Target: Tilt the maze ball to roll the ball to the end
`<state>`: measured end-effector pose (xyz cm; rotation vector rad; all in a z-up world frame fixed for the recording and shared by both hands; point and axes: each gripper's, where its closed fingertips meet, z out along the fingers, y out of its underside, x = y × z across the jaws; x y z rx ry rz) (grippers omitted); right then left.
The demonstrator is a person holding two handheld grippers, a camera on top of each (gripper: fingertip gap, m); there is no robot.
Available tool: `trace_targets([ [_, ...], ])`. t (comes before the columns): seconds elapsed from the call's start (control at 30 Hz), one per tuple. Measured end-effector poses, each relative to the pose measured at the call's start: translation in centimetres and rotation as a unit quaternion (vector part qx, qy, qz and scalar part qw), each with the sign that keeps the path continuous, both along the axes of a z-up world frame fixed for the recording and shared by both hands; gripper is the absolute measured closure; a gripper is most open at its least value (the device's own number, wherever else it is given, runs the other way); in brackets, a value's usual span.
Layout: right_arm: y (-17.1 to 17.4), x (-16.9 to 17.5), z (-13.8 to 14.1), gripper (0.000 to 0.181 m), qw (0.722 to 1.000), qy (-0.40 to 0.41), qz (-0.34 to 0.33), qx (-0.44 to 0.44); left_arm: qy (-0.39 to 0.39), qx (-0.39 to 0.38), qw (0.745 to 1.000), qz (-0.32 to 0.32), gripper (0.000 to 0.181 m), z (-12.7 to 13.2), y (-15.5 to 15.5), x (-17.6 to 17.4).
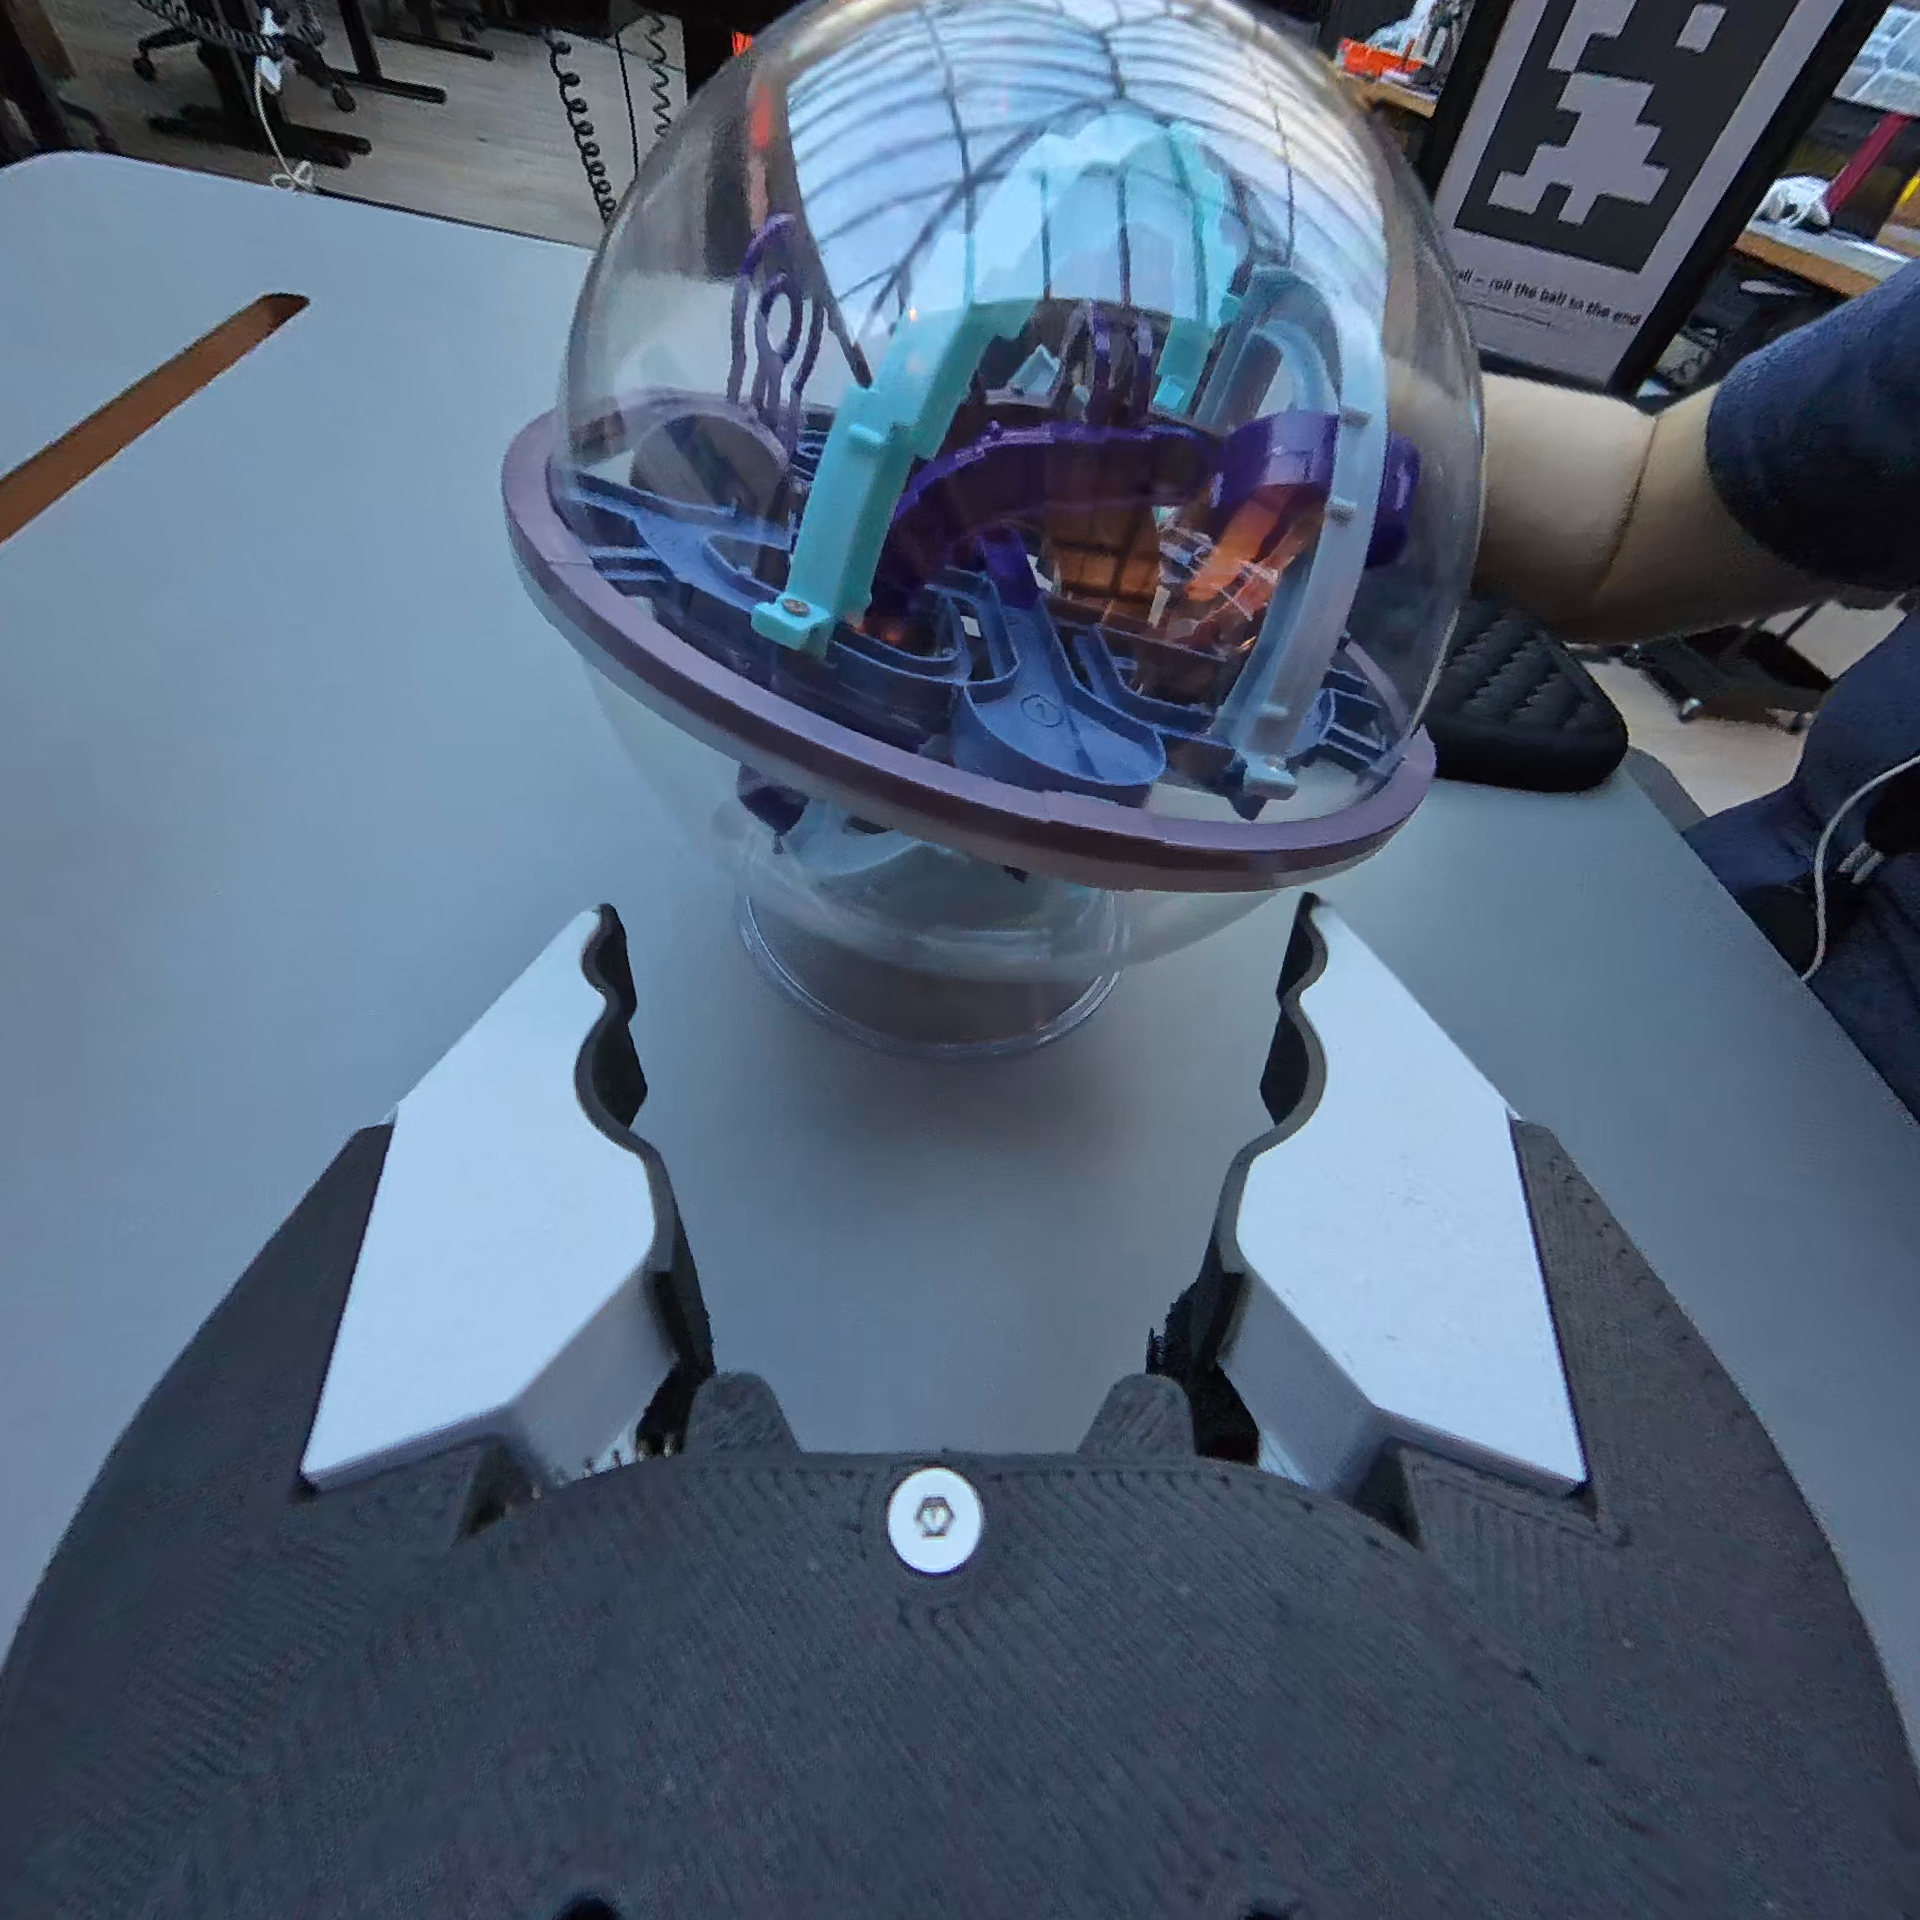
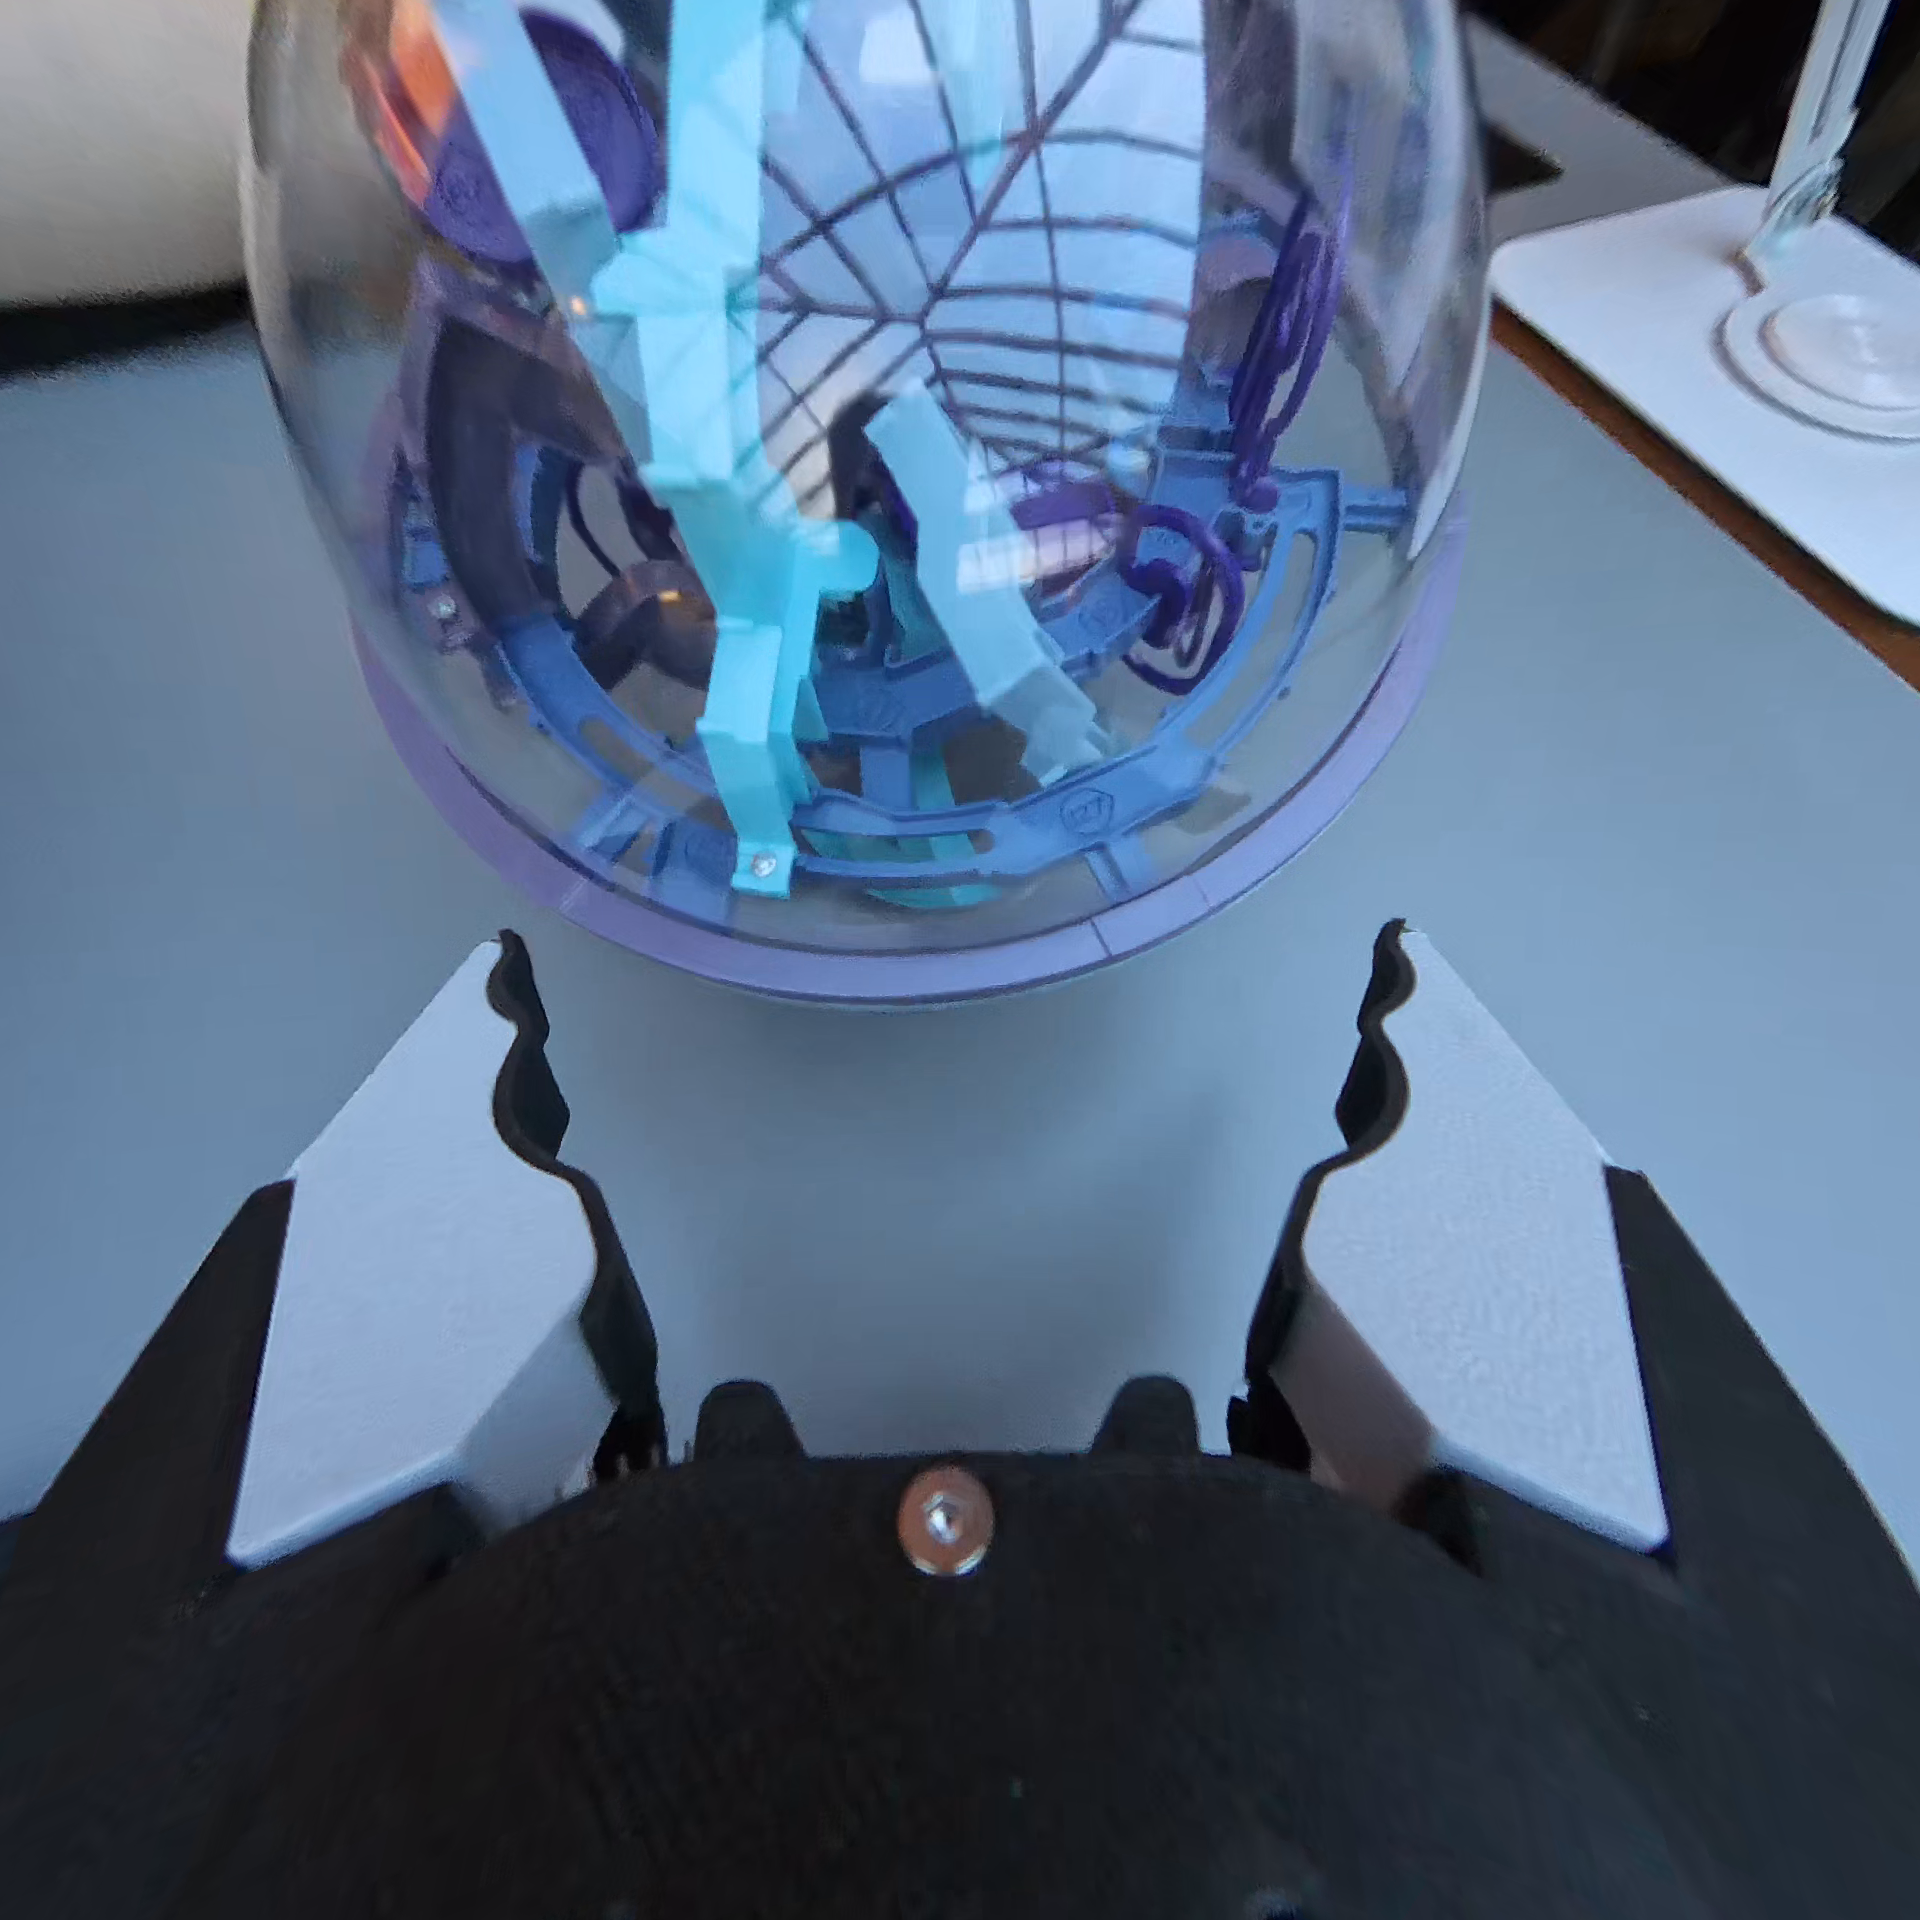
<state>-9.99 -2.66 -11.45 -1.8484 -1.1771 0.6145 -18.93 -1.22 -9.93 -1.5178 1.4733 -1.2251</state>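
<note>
Facing the maze ball (image 1: pixel 987 499) at 12 o'clock, my left gripper (image 1: pixel 951 935) and right gripper (image 2: pixel 951 945) gape wide; a clumsy pinch could slip off the shell or topple it from its stand (image 1: pixel 925 987).

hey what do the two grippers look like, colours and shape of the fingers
Both match: the left gripper and right gripper have a black, ridged printed body with one silver hex screw, and two white wedge fingers edged with wavy black pads. No cables show.

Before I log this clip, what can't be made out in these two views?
- Small rolling ball: not findable in either view, lost among tracks and glare inside the clear plastic maze sphere.
- Sphere's top: cut off by the upper edge, right wrist view.
- Clear round stand: hidden by the sphere, right wrist view.
- Right tongs: absent from the left view.
</note>
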Motion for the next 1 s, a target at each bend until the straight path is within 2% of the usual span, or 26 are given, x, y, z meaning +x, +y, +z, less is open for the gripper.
trace_targets([
  [0.1,0.2,-0.8,1.0,0.029,0.998,0.067,-0.009,0.010,-0.020,0.002,1.000,-0.003,0.061,0.6,-0.2,0.5],
  [0.2,0.6,-1.2,1.8,0.030,0.996,0.072,0.000,0.060,-0.030,0.007,0.999,-0.006,0.059,0.9,-0.6,1.4],
  [0.3,0.2,-1.8,2.0,0.033,0.995,0.081,0.013,0.058,-0.017,0.011,1.000,-0.006,0.047,0.5,-1.0,2.2],
  [0.4,0.2,-1.7,2.8,0.033,0.993,0.094,0.016,0.067,0.001,0.015,1.000,-0.004,0.044,-0.1,-1.2,2.6],
  [0.5,0.0,-1.8,5.4,0.033,0.986,0.133,0.024,0.095,-0.016,0.022,1.000,0.003,0.042,0.6,-1.6,3.2],
  [0.6,-0.1,-1.8,8.4,0.036,0.981,0.145,0.037,0.120,-0.053,0.042,0.997,0.027,0.043,3.0,-1.9,3.6],
  [0.7,-0.4,-2.2,11.0,0.036,0.981,0.097,0.066,0.157,-0.081,0.099,0.990,0.062,0.040,5.9,-2.0,3.5],
  [0.87,-0.6,-3.3,16.1,0.031,0.973,0.016,0.097,0.211,-0.178,0.154,0.962,0.138,0.027,12.7,-2.6,3.7],
  [1.0,-1.6,-3.9,18.7,0.031,0.961,-0.024,0.128,0.243,-0.199,0.197,0.943,0.177,0.023,14.8,-3.1,3.7],
])
